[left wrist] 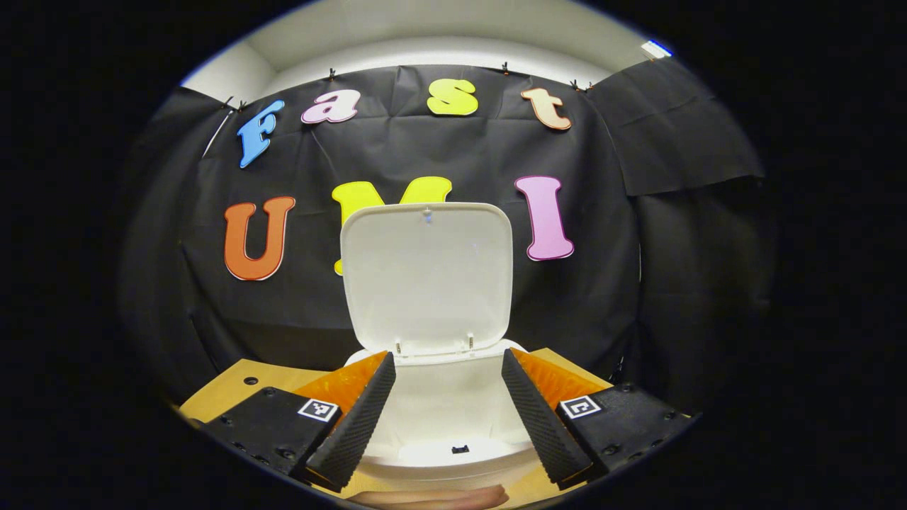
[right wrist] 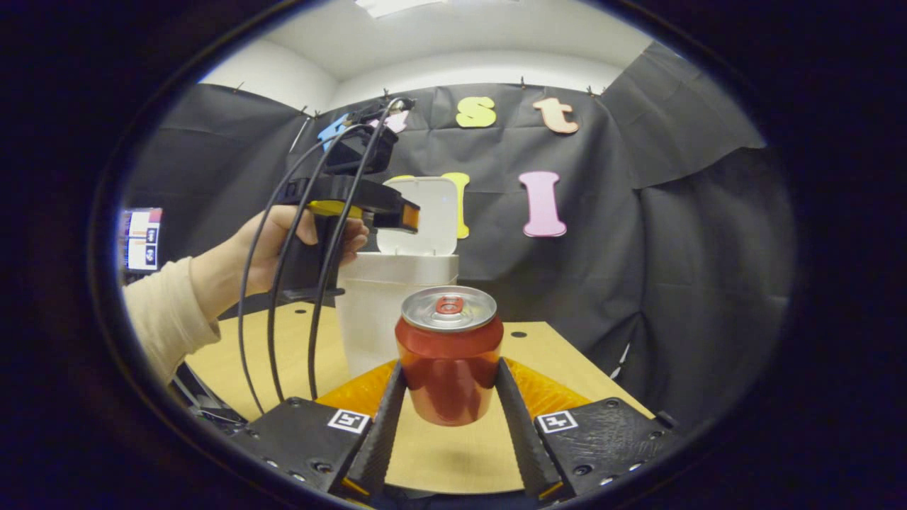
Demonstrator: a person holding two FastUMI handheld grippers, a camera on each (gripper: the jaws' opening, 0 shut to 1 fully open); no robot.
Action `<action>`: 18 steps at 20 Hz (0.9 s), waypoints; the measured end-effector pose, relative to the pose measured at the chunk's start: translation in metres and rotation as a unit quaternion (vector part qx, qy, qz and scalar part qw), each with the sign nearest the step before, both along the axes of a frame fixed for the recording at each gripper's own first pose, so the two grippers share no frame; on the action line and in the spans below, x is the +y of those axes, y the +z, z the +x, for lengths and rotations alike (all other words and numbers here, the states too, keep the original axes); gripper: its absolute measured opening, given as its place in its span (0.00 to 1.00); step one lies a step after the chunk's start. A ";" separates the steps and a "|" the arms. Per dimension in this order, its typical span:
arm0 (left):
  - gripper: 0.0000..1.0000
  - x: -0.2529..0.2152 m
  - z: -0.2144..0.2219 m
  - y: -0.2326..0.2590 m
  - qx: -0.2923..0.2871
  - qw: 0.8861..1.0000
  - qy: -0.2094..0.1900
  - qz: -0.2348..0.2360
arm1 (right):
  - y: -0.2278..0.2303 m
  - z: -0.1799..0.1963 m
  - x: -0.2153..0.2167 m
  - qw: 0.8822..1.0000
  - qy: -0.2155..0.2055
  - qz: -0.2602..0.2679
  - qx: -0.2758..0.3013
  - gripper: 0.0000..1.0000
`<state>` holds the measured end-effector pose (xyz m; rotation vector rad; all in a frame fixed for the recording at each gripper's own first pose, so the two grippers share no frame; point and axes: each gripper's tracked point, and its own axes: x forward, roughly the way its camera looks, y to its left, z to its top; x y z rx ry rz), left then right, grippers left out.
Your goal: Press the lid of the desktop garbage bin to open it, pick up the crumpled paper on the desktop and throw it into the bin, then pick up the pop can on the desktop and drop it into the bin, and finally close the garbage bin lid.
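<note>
Gripping one pop can (right wrist: 449, 354) between its two fingers, the right claw (right wrist: 449, 397) holds it upright and lifted clear of the table (right wrist: 453, 453), with a shadow on the wood beneath it. The can's silver top with its pull tab faces up.

Behind the can stands one white garbage bin (right wrist: 382, 312), its lid (right wrist: 418, 216) swung up and standing nearly vertical at the back. To the left in the right gripper view, a hand (right wrist: 283, 248) with a light sleeve (right wrist: 166, 312) holds the left claw (right wrist: 400, 212) above the bin's open mouth, three black cables trailing down from it.

In the left gripper view, the left claw (left wrist: 446, 404) is spread wide and holds nothing, its two fingers framing the bin (left wrist: 446, 404) from above. The lid (left wrist: 426, 276) stands raised, two small hinges at its base. The bin's interior looks pale and bare, though its bottom is too washed out to be certain. A pinkish blurred strip at the lower edge may be part of a hand.
</note>
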<state>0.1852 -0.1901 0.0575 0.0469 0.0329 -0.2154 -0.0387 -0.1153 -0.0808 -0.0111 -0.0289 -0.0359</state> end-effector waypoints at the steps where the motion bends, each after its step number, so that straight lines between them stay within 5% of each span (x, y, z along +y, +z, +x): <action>1: 0.97 0.007 -0.006 -0.002 0.004 1.000 0.008 -0.001 | 0.003 -0.001 0.001 1.000 -0.004 -0.001 -0.001 0.70; 7: 0.98 0.037 -0.047 -0.001 -0.006 0.999 0.039 0.019 | 0.033 -0.008 -0.002 0.999 -0.039 -0.010 -0.033 0.71; 18: 0.99 0.111 -0.136 -0.040 0.012 0.997 0.073 0.010 | 0.054 -0.011 0.018 0.999 -0.038 -0.001 -0.031 0.70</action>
